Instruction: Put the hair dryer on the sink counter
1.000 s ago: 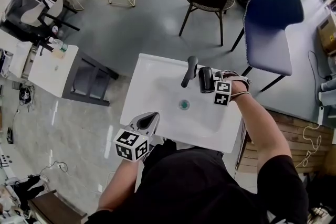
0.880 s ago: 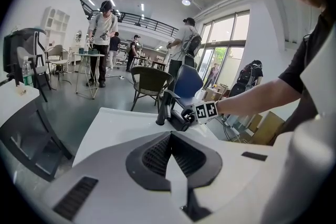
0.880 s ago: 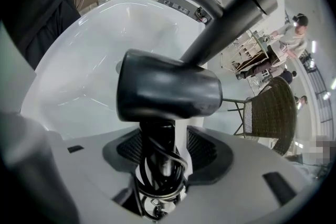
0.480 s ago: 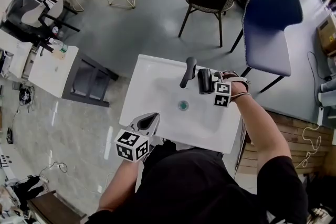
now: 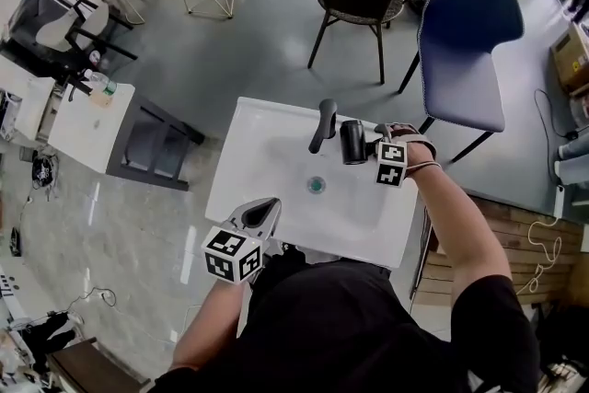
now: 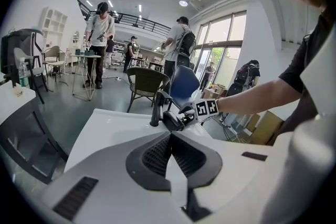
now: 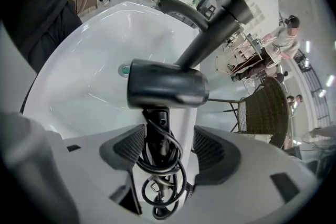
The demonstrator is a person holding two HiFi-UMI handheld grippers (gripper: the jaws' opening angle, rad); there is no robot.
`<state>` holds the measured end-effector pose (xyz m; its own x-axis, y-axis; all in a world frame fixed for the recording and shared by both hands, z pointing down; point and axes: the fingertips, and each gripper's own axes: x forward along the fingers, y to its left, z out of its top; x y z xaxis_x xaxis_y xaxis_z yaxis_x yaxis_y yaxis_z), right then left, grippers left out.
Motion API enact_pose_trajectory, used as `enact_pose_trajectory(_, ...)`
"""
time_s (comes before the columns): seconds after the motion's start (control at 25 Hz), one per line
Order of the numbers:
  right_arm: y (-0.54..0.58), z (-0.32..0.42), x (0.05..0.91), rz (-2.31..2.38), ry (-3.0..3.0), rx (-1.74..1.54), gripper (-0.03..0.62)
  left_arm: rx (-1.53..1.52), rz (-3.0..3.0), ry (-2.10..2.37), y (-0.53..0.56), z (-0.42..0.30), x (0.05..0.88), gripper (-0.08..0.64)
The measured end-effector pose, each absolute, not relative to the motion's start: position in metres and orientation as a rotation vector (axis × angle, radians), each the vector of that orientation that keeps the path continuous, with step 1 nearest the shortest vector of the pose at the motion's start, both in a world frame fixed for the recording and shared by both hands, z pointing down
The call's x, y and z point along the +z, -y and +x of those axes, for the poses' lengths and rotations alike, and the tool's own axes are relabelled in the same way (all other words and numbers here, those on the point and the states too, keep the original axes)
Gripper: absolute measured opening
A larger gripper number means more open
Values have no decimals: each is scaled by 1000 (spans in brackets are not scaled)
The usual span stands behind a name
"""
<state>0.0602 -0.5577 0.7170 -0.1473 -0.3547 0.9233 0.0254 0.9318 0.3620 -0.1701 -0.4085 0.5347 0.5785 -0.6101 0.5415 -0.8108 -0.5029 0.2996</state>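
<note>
My right tongs are opening. The pads stand clear on both sides of the hair dryer's handle, which is between them along with its looped cord, so I judge nothing is pinched now. The hair dryer sits on the bench ledge of the sink, just beside the faucet on its right, with its barrel lying crosswise to my jaws.

It looks like hard, smooth black plastic: stiff, fairly light, and top-heavy because the barrel outweighs the handle. I reckon it could roll or tip toward the faucet if nudged. The handle is the place to take it, low enough to trap the cord, since the glossy barrel is too wide and would slip. The cord is soft and springy, and a loose loop could catch on a pad as I draw away.

My left tongs are closed on nothing, held well short of the faucet at the near edge of the sink.
</note>
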Motion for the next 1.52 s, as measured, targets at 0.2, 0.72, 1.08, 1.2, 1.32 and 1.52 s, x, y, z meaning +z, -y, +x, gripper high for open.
enact_pose_trajectory(0.2, 550, 66, 708, 272, 1701, -360, 265, 500, 2295, 1132, 405, -160, 531, 0)
enact_pose_trajectory(0.72, 504, 69, 624, 621, 2000, -295, 264, 489, 2328, 1148, 375, -108, 525, 0)
enact_pose_trajectory(1.08, 418, 59, 563, 984, 2528, 245, 15, 489, 2323, 1181, 345, -89, 523, 0)
enact_pose_trajectory(1.2, 390, 63, 544, 1001, 2676, 521, 5, 488, 2346, 1164, 336, -85, 518, 0)
enact_pose_trajectory(1.32, 369, 71, 531, 1035, 2754, 693, 5, 478, 2386, 1140, 335, -79, 510, 0)
enact_pose_trajectory(1.52, 341, 70, 513, 1125, 2764, 678, 5, 445, 2459, 1087, 326, -78, 495, 0)
